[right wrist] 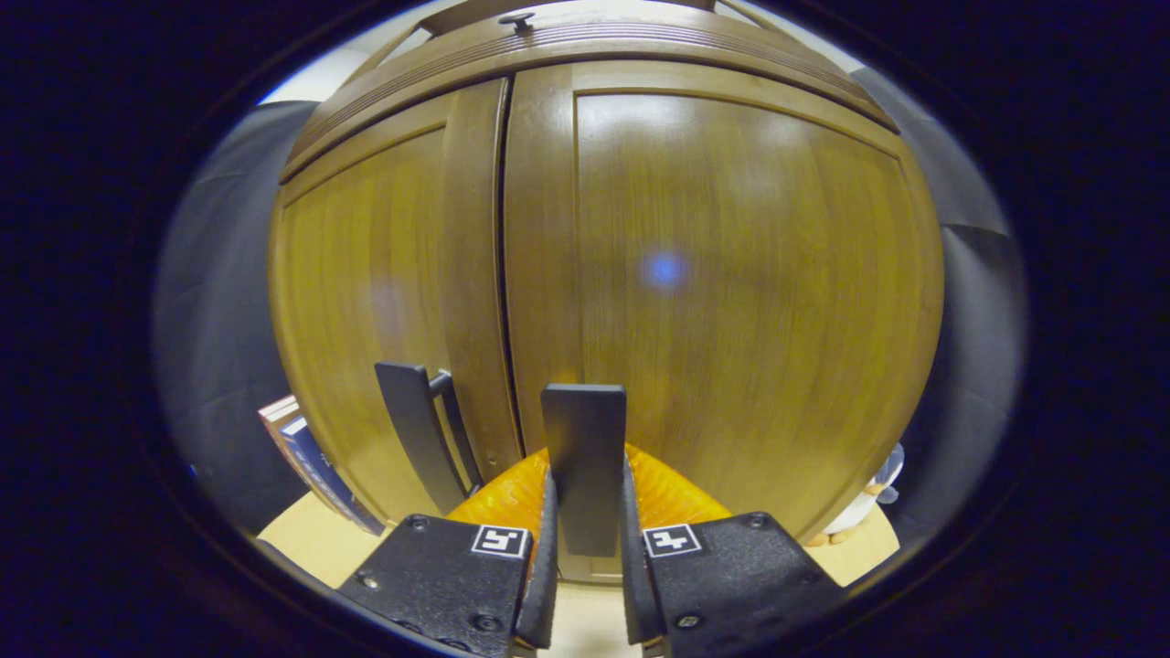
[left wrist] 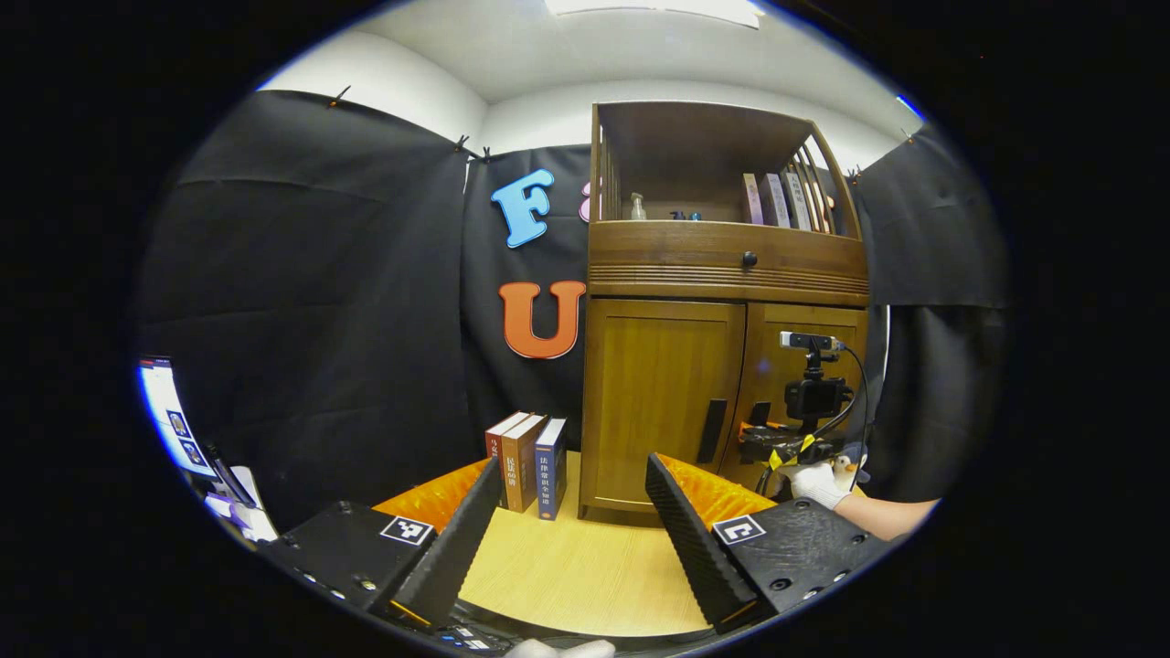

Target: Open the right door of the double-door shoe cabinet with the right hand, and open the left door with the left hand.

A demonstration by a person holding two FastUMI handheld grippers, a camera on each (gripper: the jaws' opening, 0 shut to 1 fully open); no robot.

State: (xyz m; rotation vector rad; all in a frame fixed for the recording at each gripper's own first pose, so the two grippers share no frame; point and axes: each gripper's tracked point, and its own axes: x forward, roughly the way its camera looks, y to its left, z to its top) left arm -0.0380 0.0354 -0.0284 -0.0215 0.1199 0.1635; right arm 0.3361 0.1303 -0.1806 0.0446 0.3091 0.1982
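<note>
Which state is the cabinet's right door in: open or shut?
Shut: the right door sits flush beside the left door, though the right tongs clamp its handle.

Left gripper view faces the shoe cabinet [left wrist: 722, 366] from afar; right gripper view, close against its doors.

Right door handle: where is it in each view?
Left gripper view: right door handle, lower right of centre, beside the right tongs.
Right gripper view: handle, bottom centre, clamped between the tongs' fingers.
Shared landmark: left door handle, just left of the door seam.
</note>
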